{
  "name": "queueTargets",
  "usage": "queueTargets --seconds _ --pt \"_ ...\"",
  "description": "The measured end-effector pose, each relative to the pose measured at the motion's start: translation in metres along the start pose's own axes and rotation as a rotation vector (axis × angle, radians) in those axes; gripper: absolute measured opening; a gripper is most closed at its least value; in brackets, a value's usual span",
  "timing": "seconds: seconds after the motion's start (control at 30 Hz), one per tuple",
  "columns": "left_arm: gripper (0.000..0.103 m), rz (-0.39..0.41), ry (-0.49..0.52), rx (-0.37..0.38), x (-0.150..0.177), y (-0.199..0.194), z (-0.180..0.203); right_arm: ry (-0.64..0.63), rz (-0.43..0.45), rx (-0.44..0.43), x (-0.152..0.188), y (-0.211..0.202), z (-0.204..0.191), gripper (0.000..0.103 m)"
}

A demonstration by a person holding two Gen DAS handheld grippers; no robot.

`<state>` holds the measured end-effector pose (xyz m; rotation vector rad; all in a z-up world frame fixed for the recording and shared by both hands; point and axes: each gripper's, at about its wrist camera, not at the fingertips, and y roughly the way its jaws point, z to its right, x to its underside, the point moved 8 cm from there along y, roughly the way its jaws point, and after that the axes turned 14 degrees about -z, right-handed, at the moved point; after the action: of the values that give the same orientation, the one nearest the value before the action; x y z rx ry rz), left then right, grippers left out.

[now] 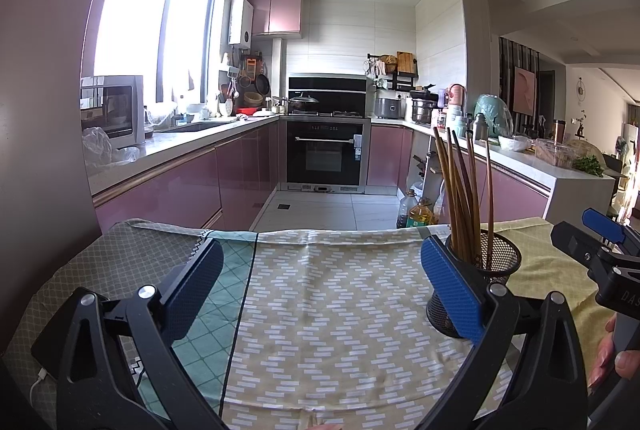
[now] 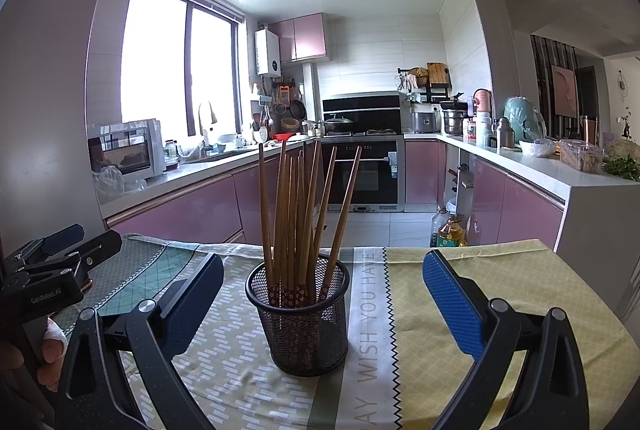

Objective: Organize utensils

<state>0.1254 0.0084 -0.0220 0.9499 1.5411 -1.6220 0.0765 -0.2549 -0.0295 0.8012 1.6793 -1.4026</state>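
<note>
A black mesh holder (image 2: 306,326) stands upright on the patterned tablecloth (image 2: 460,270). Several brown wooden chopsticks (image 2: 304,213) stand in it, fanned out. My right gripper (image 2: 322,286) is open, its blue pads on either side of the holder, a little nearer than it and apart from it. In the left wrist view the same holder (image 1: 486,270) sits just behind the right pad, with its chopsticks (image 1: 464,189) leaning. My left gripper (image 1: 320,270) is open over bare cloth with nothing between its fingers. The right gripper (image 1: 600,254) shows at the far right edge there.
The table's far edge (image 1: 320,232) drops to a tiled kitchen floor. Oil bottles (image 2: 450,230) stand on the floor past the edge. Pink cabinets, an oven and cluttered counters lie farther back. A white cable (image 1: 40,380) lies at the cloth's near left. A hand (image 1: 616,354) holds the other gripper.
</note>
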Motion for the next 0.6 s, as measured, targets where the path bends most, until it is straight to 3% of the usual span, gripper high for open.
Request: queueTargets --seconds 0.6 --pt "0.098 -0.001 0.0 0.0 -0.0003 0.0 0.0003 0.0 0.003 -0.001 -0.0019 0.0005 -0.0011 0.097"
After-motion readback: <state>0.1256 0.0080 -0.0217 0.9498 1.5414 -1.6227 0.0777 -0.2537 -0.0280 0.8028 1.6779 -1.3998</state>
